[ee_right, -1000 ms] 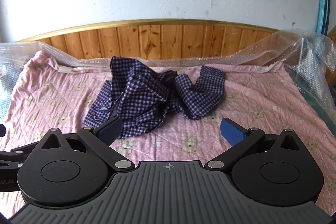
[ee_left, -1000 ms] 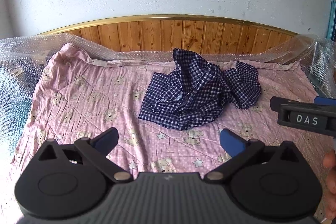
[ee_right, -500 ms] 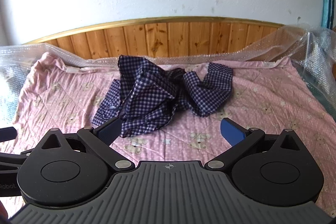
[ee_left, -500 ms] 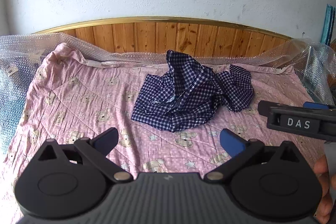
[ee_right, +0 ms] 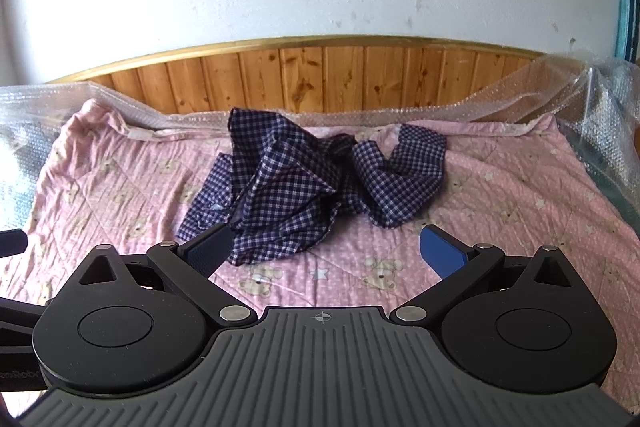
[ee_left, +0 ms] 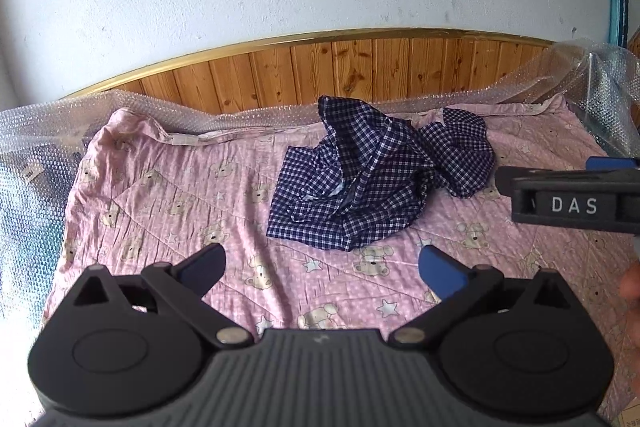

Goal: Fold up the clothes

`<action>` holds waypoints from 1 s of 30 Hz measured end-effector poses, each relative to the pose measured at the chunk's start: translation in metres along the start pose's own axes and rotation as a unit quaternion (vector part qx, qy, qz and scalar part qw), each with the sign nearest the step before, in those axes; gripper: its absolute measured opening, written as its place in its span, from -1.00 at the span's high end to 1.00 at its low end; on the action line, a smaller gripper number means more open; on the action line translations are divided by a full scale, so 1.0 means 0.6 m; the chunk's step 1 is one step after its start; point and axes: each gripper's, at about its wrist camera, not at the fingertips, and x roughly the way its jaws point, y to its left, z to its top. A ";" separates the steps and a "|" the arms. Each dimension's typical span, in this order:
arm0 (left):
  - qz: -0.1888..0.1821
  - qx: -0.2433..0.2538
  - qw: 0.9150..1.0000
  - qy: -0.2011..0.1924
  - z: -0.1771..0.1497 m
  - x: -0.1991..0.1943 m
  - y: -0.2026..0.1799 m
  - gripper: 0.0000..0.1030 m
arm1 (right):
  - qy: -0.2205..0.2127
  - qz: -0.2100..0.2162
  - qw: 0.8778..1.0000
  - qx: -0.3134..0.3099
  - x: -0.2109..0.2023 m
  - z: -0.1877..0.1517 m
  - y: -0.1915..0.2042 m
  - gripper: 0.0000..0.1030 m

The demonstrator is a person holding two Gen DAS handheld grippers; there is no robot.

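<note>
On a bed spread with a pink bear-print quilt [ee_left: 168, 211], a navy-and-white checked shirt [ee_left: 360, 187] lies crumpled in a heap near the wooden headboard [ee_right: 320, 83], toward the middle of the mattress — nothing about it suggests a fold has been made; the fabric is bunched and peaked, one sleeve-like lobe thrown out to the right, no flat panel or squared edge visible; the whole job, by this showing, is still ahead: spreading the garment flat, then folding it. Both tools hover short of the cloth; the left gripper [ee_left: 322, 267] has its jaws spread wide and holds nothing, and the right gripper [ee_right: 326, 253] likewise stands with jaws parted and empty, though its left fingertip [ee_right: 210, 251] overlaps the shirt's near hem in the right wrist view — whether it touches the cloth cannot be told. The right tool's side, marked DAS, shows at the edge of the left wrist view, so the two are held close beside one another. Room to work looks generous: bare quilt lies on the near side and to the left and right of the heap; the tighter margin is behind it, where bubble wrap [ee_right: 500, 107] rims the bed's far edge and sides, just beside the shirt's raised back fold.
</note>
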 end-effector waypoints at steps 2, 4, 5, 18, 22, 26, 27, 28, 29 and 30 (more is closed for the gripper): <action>-0.002 -0.002 1.000 -0.003 0.000 -0.001 0.003 -1.00 | -0.001 0.003 1.000 -0.002 -0.001 0.000 0.001 -0.96; -0.005 -0.004 1.000 -0.004 0.001 -0.003 0.004 -1.00 | -0.002 0.004 1.000 -0.005 0.000 0.001 0.002 -0.90; -0.006 -0.005 1.000 -0.005 0.001 -0.003 0.004 -1.00 | -0.002 0.005 1.000 -0.006 0.000 0.000 0.003 -0.84; -0.005 -0.011 1.000 0.000 0.008 0.007 0.007 0.05 | 0.008 0.034 0.999 -0.015 0.013 0.003 0.003 0.66; -0.007 -0.014 1.000 0.014 0.006 0.018 0.011 0.92 | 0.004 0.051 0.998 -0.022 0.014 0.003 0.006 1.00; -0.003 -0.018 1.000 0.018 0.009 0.026 0.013 0.99 | 0.007 0.056 0.998 -0.019 0.023 0.003 0.004 1.00; -0.001 -0.020 1.000 0.019 0.011 0.028 0.013 0.99 | 0.008 0.056 0.998 -0.018 0.026 0.003 0.003 1.00; -0.001 -0.019 1.000 0.021 0.014 0.032 0.012 0.99 | 0.010 0.056 0.998 -0.017 0.030 0.004 0.002 1.00; 0.000 -0.019 1.000 0.023 0.016 0.037 0.011 0.99 | 0.013 0.055 0.998 -0.016 0.035 0.004 -0.001 1.00; 0.002 -0.019 0.999 0.026 0.018 0.041 0.009 0.98 | 0.016 0.056 0.998 -0.016 0.040 0.004 -0.003 1.00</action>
